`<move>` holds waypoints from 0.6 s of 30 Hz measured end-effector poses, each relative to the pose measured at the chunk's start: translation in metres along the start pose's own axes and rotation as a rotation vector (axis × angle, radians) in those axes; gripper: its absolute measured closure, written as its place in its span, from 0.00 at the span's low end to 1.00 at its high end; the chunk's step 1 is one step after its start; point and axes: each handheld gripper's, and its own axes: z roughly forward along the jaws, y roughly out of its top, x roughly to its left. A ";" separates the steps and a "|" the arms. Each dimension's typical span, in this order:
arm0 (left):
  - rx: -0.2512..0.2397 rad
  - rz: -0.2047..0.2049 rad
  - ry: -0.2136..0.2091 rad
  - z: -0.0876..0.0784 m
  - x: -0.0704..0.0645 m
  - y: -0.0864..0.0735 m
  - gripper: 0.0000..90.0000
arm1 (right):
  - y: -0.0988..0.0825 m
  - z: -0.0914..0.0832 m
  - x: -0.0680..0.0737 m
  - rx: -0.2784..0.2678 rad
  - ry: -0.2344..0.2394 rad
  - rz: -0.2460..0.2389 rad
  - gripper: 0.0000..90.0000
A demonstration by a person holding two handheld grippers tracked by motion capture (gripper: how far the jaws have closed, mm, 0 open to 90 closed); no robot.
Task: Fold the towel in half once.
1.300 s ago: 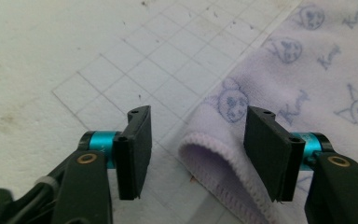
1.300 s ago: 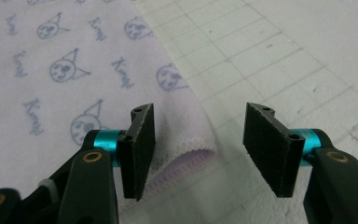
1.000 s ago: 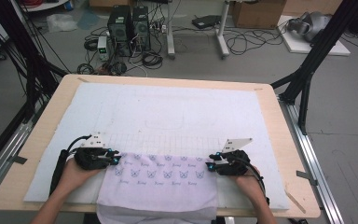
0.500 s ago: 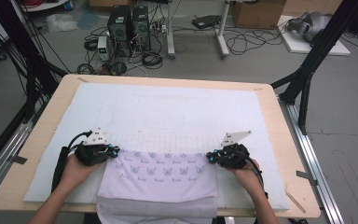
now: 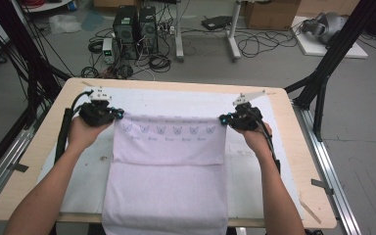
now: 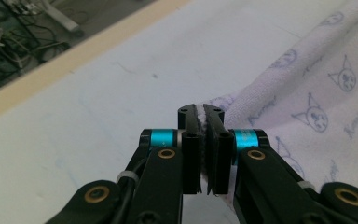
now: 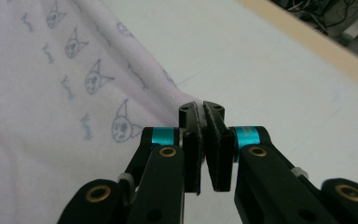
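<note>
**Q:** While the towel is held as shown, where does it lie and what grips it?

**A:** White towel printed with small cat-face figures, on the pale mat covering the wooden table. Its near end hangs over the table's front edge; its far edge is raised and stretched between the two grippers, so that the lifted part stands over the part lying flat. Left gripper pinches the far left corner; right gripper pinches the far right corner. In the left gripper view the jaws of the left gripper are all but closed, with a thin fold of cloth between the pads. The right gripper view gives the same for the right gripper: jaws nearly together, towel edge clamped.

**Q:** Which step is in hand?

**A:** By appearance, a fold. Both corners are taken up and the printed band faces the person, which suggests the edge is being carried across the towel rather than merely lifted.

**Q:** What does the next move call for?

**A:** Probably both hands travelling together, level with each other, so the edge stays taut and square. The corners should then be lowered onto the mat in line with the towel's sides before either grip is let go; uneven travel would likely skew the fold.

**Q:** What lies beyond?

**A:** Floor with computer towers and loose cables.
</note>
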 end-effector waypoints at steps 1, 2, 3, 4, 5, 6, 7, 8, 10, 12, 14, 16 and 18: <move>-0.007 -0.002 0.013 -0.002 0.004 0.008 0.95 | 0.009 0.000 -0.003 0.001 -0.010 -0.010 0.96; -0.015 -0.003 0.025 -0.004 0.009 0.015 0.95 | 0.018 -0.001 -0.006 0.005 -0.017 -0.014 0.96; -0.021 -0.003 0.035 -0.007 0.014 0.022 0.95 | 0.026 -0.003 -0.009 0.002 -0.024 -0.021 0.96; -0.040 -0.008 0.043 -0.009 0.018 0.028 0.95 | 0.034 -0.005 -0.013 -0.002 -0.032 -0.023 0.96; -0.052 -0.013 0.044 -0.011 0.022 0.033 0.95 | 0.040 -0.006 -0.015 -0.009 -0.042 -0.023 0.96; -0.064 -0.016 0.044 -0.011 0.025 0.036 0.95 | 0.046 -0.007 -0.019 -0.010 -0.046 -0.025 0.96; -0.071 -0.019 0.043 -0.010 0.027 0.036 0.94 | 0.050 -0.007 -0.021 -0.010 -0.056 -0.028 0.95; -0.061 -0.024 0.051 -0.007 0.028 0.035 0.88 | 0.052 -0.005 -0.023 -0.011 -0.064 -0.025 0.91; -0.032 -0.039 0.044 -0.002 0.030 0.027 0.76 | 0.049 0.000 -0.028 -0.017 -0.048 0.008 0.78; -0.029 -0.045 0.035 -0.001 0.031 0.014 0.74 | 0.040 0.007 -0.030 0.008 -0.045 0.030 0.73; -0.018 -0.061 0.023 0.000 0.032 0.000 0.73 | 0.026 0.010 -0.027 0.008 -0.026 0.047 0.68; -0.016 -0.073 0.008 -0.001 0.030 -0.016 0.73 | 0.016 0.013 -0.023 0.016 0.016 0.062 0.64; -0.025 -0.083 -0.013 -0.002 0.027 -0.030 0.72 | 0.004 0.015 -0.012 0.015 0.021 0.035 0.65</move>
